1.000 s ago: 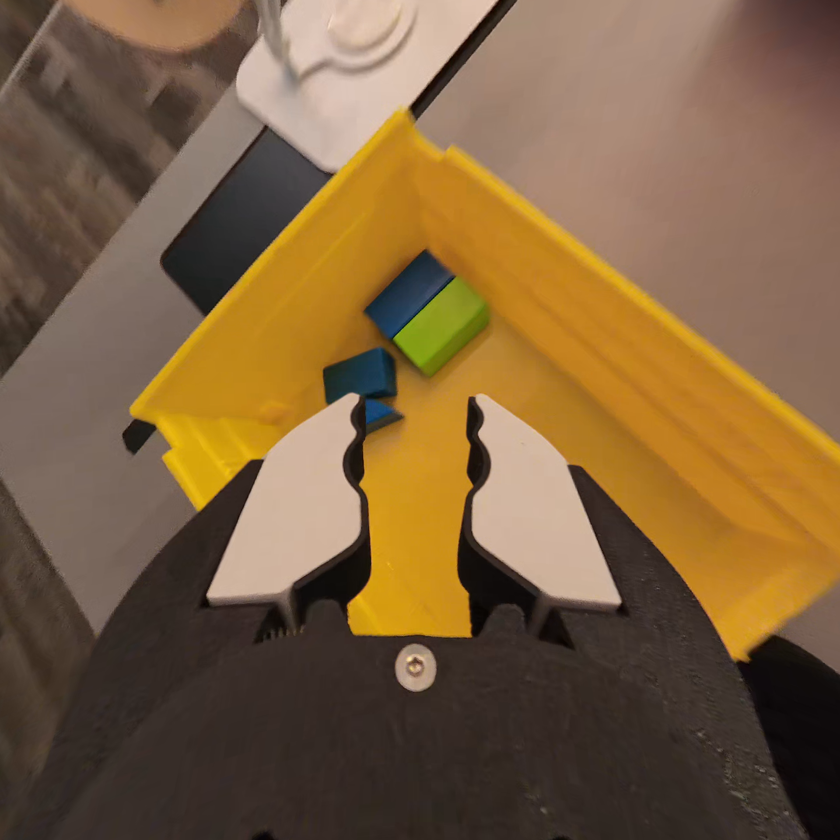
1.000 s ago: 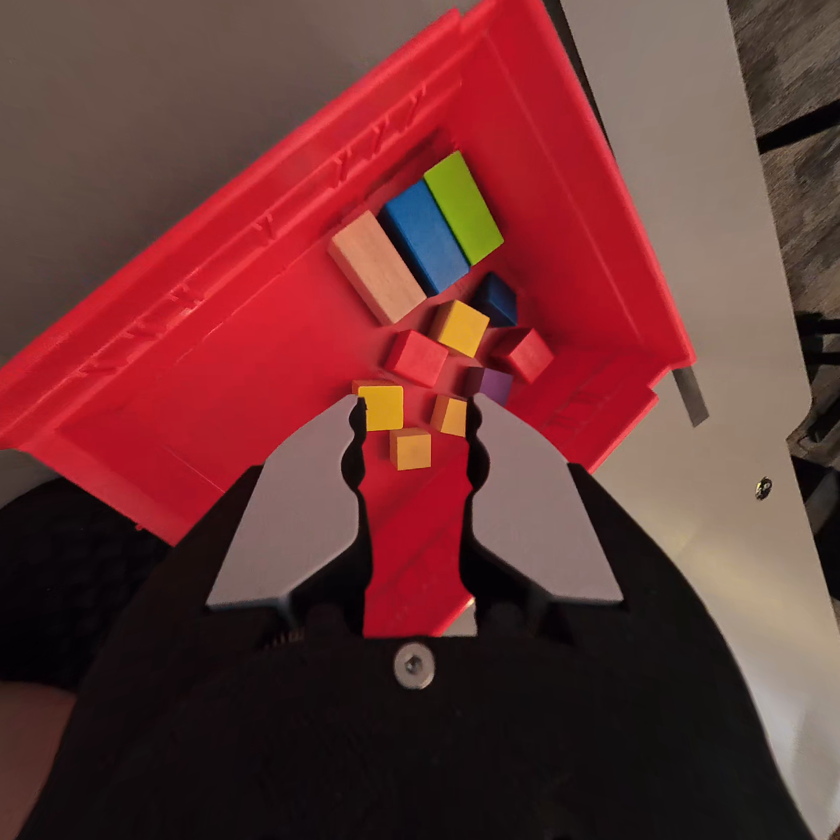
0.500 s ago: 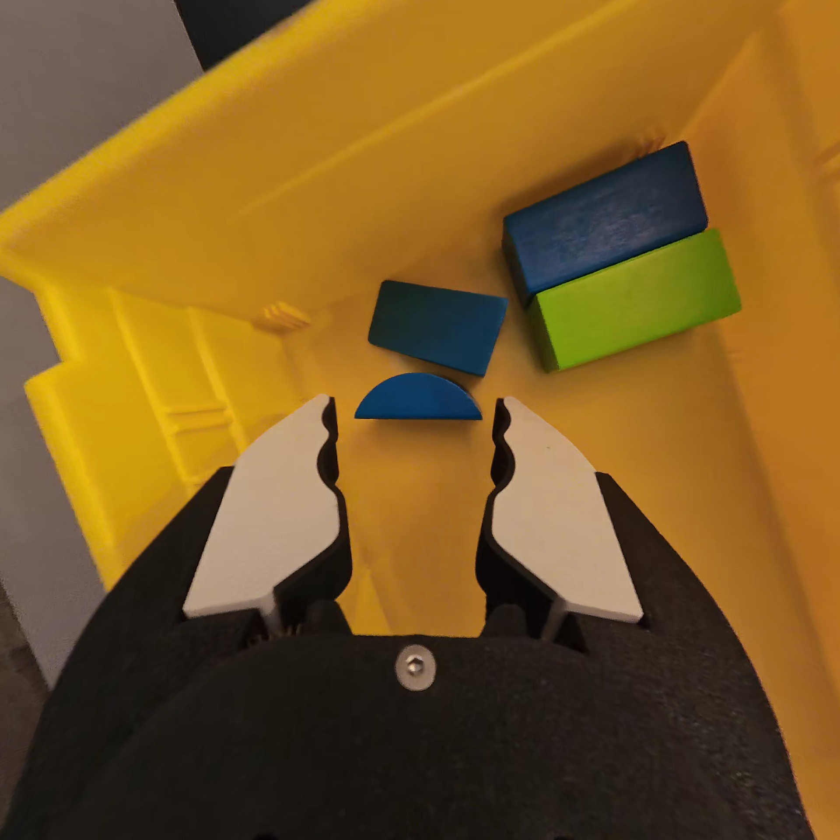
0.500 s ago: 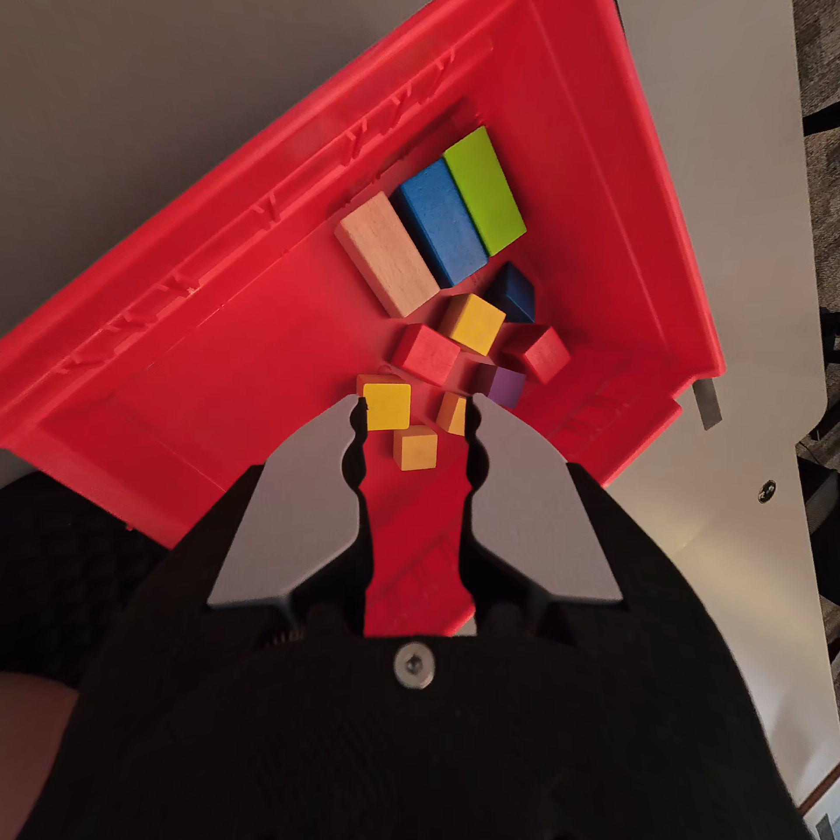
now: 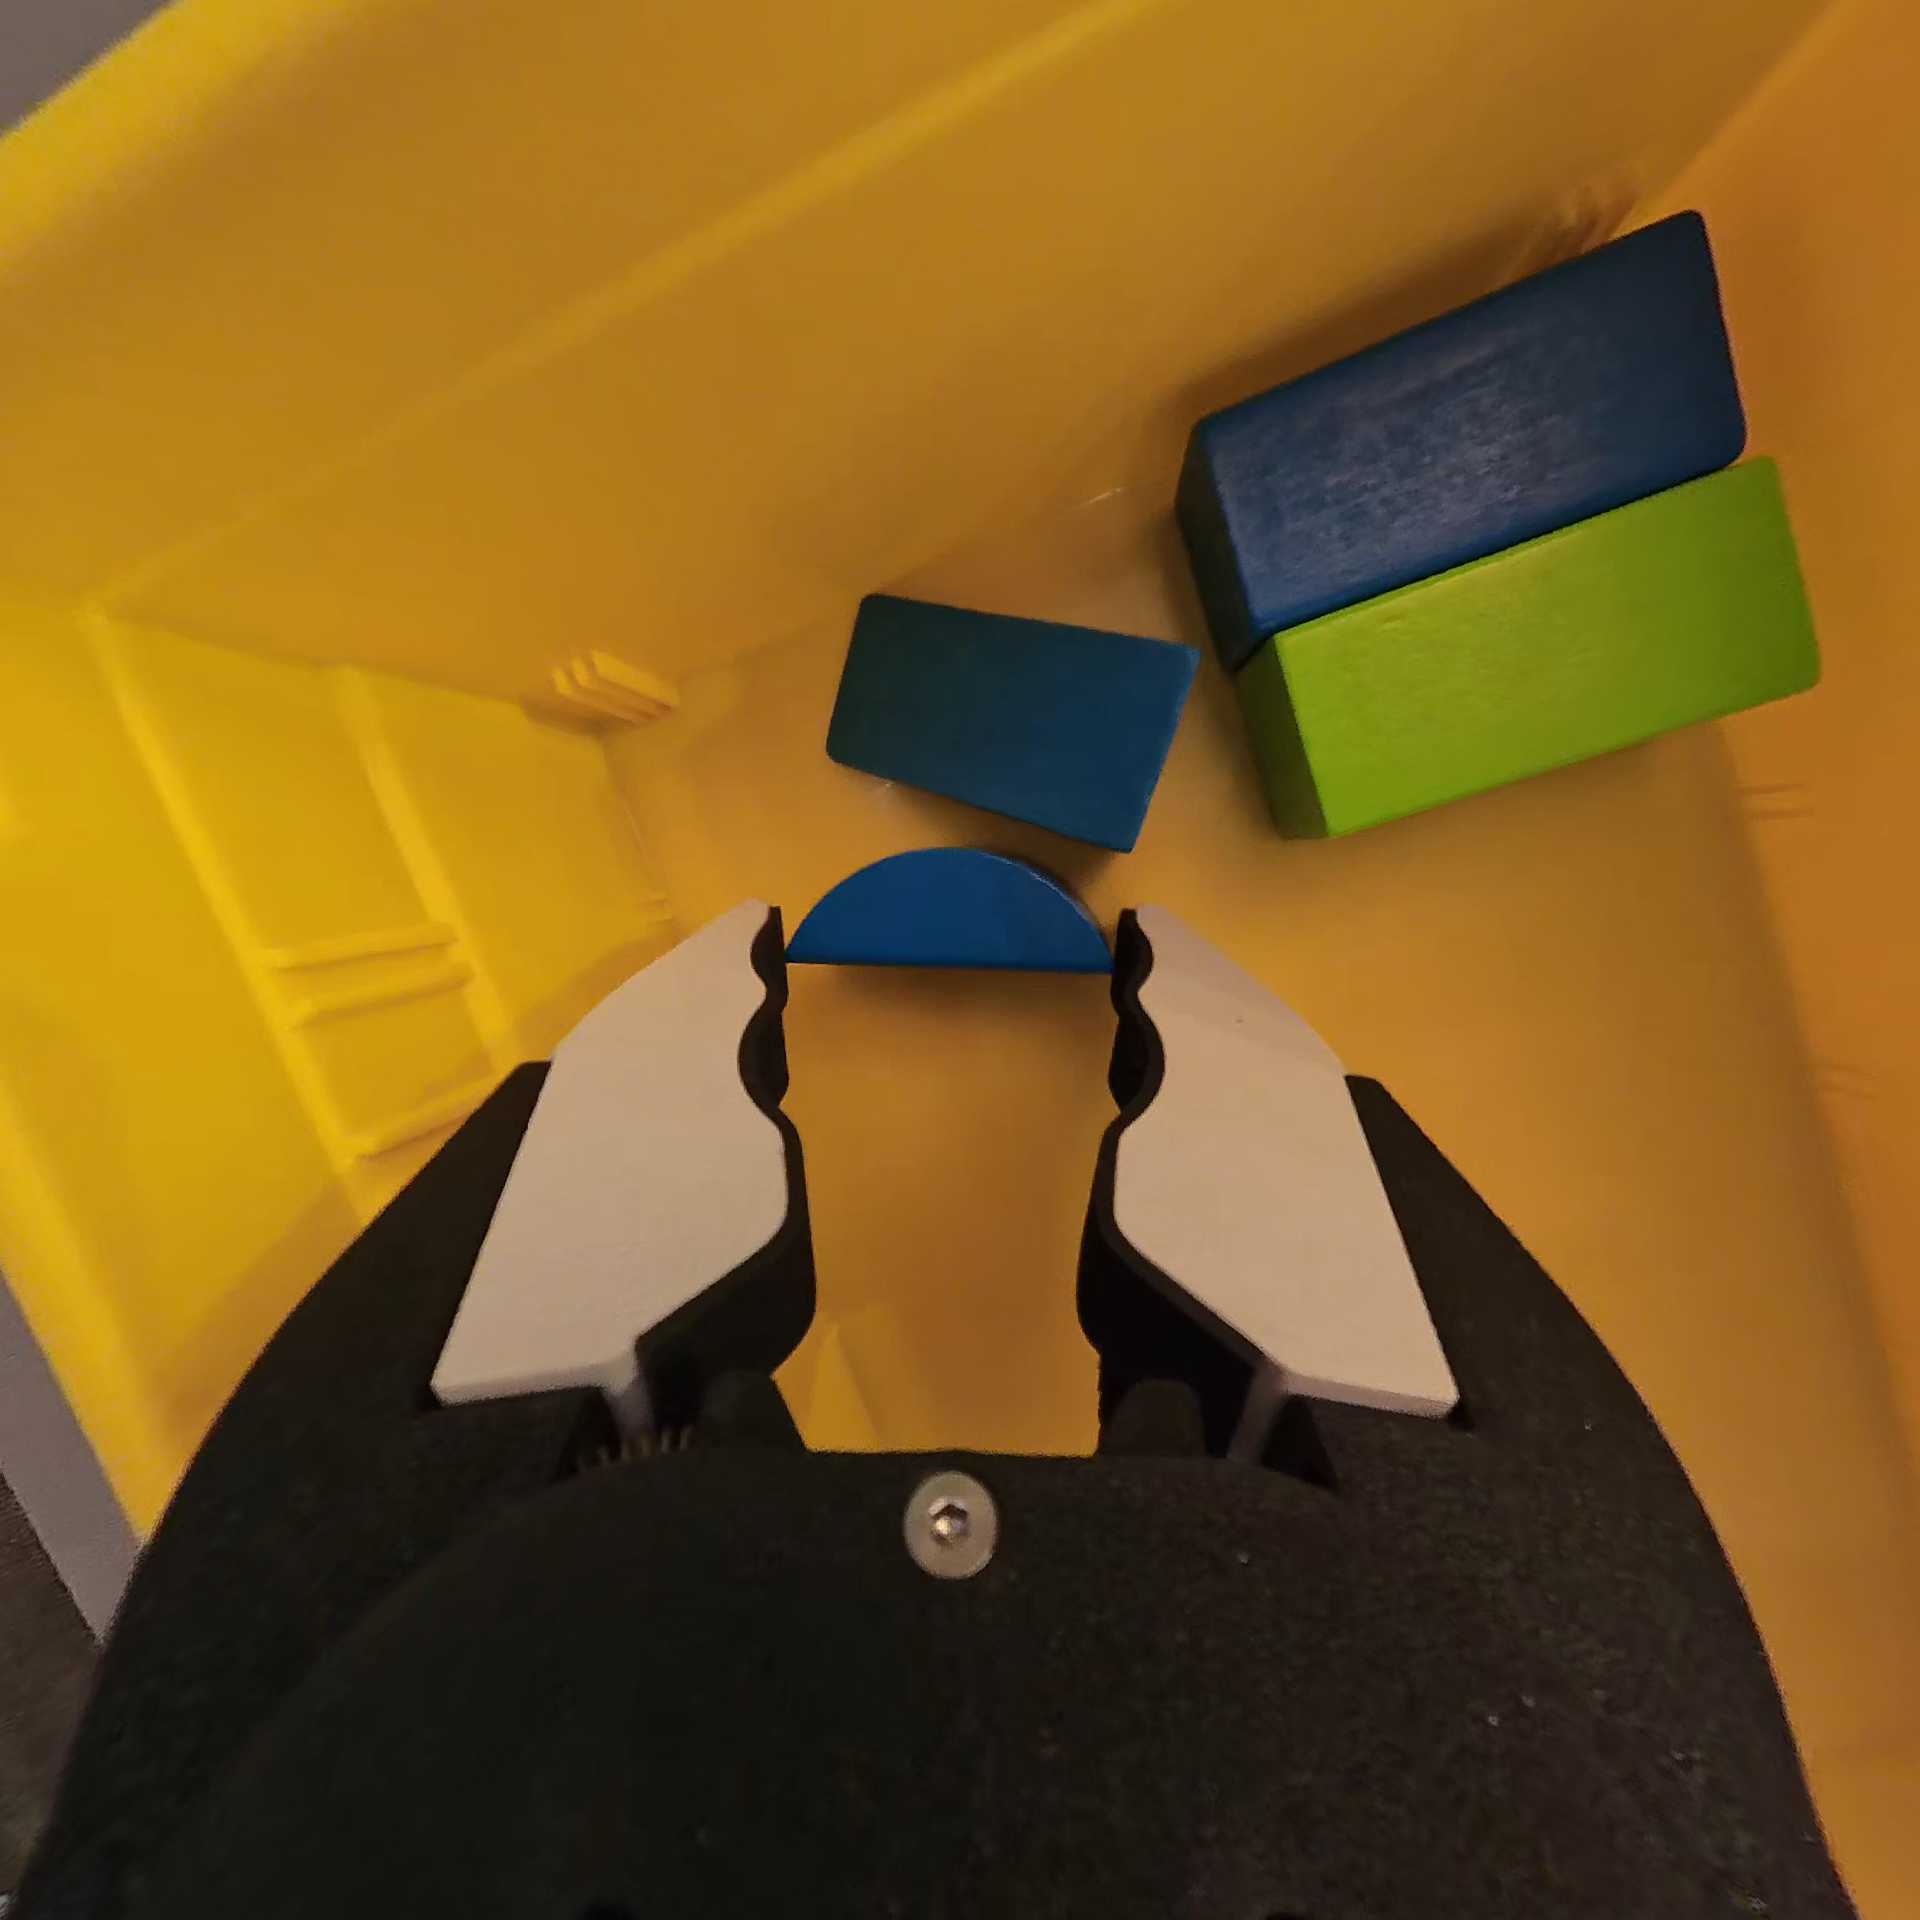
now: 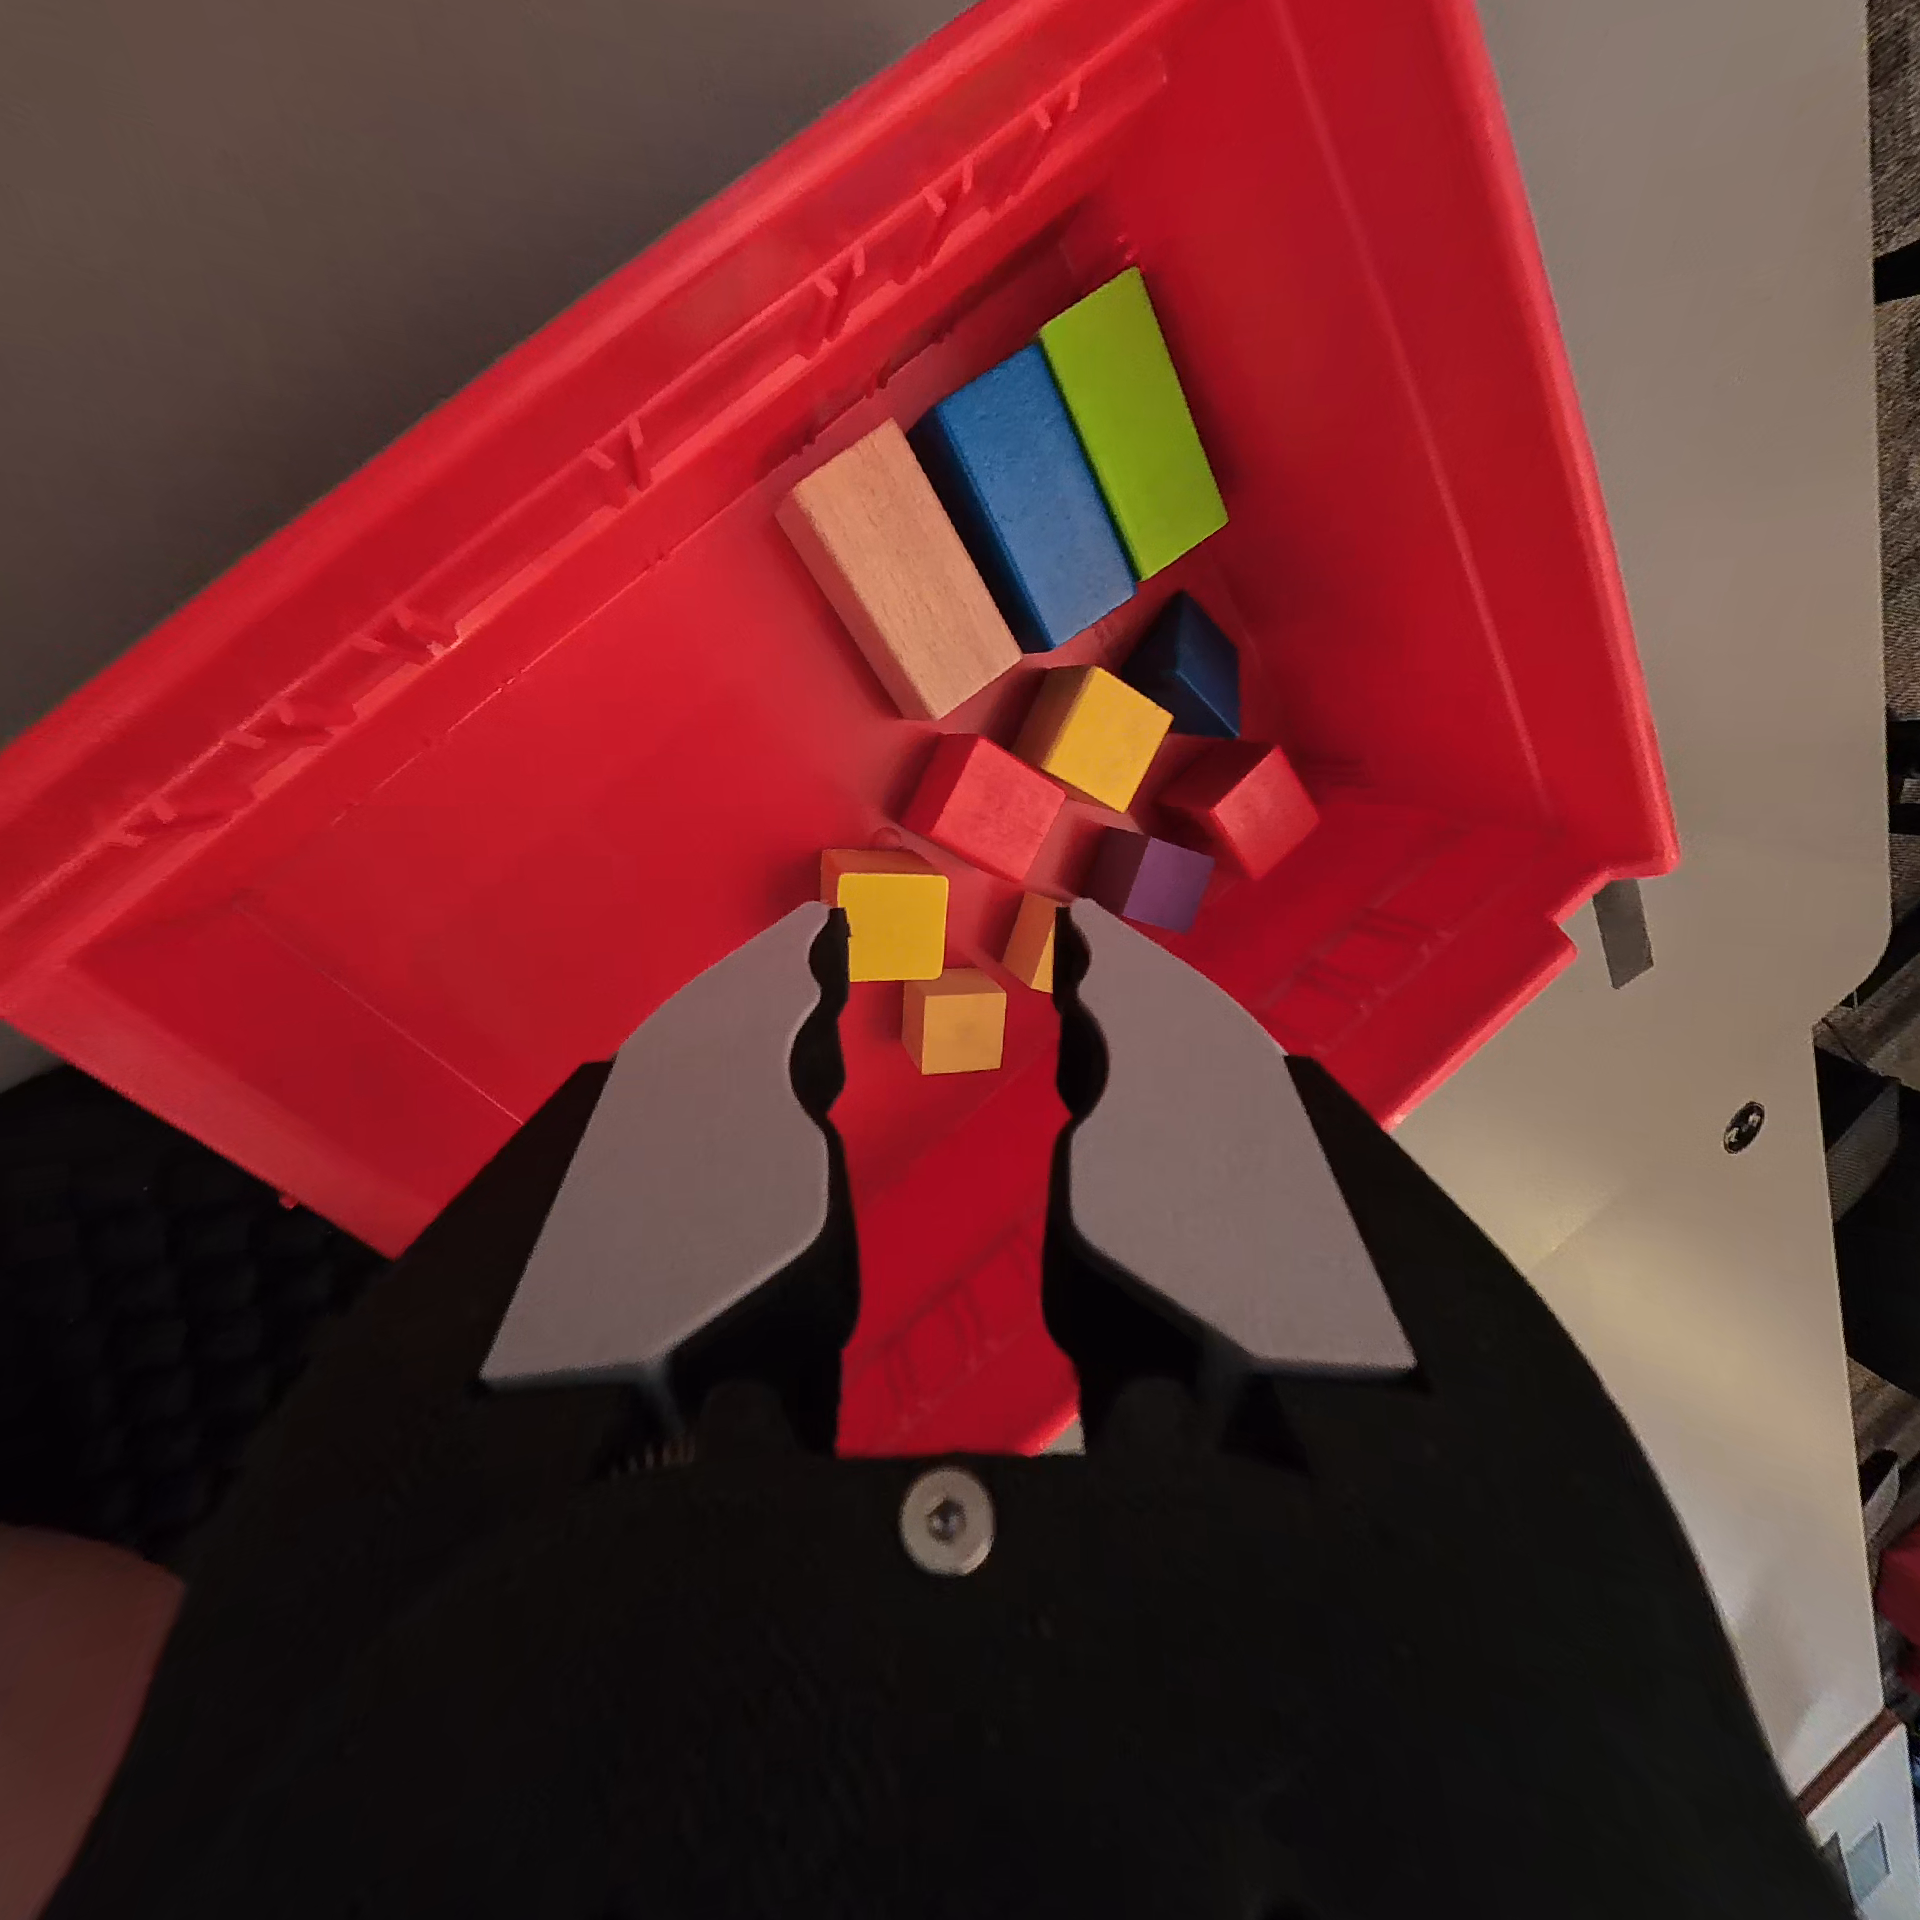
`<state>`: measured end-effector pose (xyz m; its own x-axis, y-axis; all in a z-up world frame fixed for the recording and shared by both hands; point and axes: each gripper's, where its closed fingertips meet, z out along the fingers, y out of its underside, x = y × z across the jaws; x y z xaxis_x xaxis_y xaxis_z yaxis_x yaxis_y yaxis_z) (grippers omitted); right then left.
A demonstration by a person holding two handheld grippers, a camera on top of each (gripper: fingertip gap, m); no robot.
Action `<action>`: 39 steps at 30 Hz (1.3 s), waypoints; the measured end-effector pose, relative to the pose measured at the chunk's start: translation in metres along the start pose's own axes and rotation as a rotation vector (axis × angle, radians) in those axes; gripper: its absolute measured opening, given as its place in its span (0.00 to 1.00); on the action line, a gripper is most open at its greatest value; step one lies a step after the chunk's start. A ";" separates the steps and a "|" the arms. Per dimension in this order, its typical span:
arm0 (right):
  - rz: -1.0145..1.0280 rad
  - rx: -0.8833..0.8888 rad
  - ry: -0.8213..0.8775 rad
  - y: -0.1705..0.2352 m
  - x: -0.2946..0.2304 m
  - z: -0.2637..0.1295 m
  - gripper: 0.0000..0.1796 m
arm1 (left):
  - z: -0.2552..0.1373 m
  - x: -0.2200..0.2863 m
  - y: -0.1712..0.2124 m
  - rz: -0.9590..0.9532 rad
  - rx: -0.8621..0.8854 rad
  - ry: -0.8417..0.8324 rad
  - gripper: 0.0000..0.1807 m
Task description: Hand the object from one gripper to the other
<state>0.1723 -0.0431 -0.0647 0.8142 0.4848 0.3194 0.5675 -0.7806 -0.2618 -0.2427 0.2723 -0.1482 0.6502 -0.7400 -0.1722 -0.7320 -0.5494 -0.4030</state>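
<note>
Fingers of the left gripper (image 5: 949, 940) stand spread apart inside the yellow plastic bin (image 5: 436, 343), and we see the blue wooden half-disc block (image 5: 948, 928) lying exactly between their tips. Its flat edge faces back toward the gripper body and its curved edge points away. Each fingertip sits just beside one end of the flat edge; we cannot tell from this view whether the pads touch the block or whether it is lifted off the bin floor.

Just beyond the half-disc we note a dark blue flat rectangular block (image 5: 1013, 719), tilted, with one corner near the curved edge. Farther to the right, a long blue wooden block (image 5: 1455, 426) and a long green wooden block (image 5: 1538, 655) lie side by side, touching along their lengths, against the bin wall.

Fingers of the right gripper (image 6: 948, 935) are parted and hold nothing. We see them above the red plastic bin (image 6: 520, 644), which rests on a grey table (image 6: 1714, 520). Near their tips lie a yellow cube (image 6: 894, 925) and an orange cube (image 6: 954, 1018). Farther in, a plain wooden block (image 6: 899, 566), a blue block (image 6: 1023, 494) and a green block (image 6: 1132, 421) lie in a row, with red, yellow, purple and dark blue cubes clustered between
</note>
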 end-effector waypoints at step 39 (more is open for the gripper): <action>0.576 0.898 -0.989 -0.230 -0.118 -0.086 0.24 | -0.214 0.258 -0.083 0.835 0.776 0.070 0.33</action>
<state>-0.0648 0.0449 0.0364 0.4901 0.5540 -0.6730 -0.2790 -0.6318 -0.7232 -0.0573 0.0441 0.0328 -0.0111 -0.7951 -0.6064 -0.5915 0.4941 -0.6371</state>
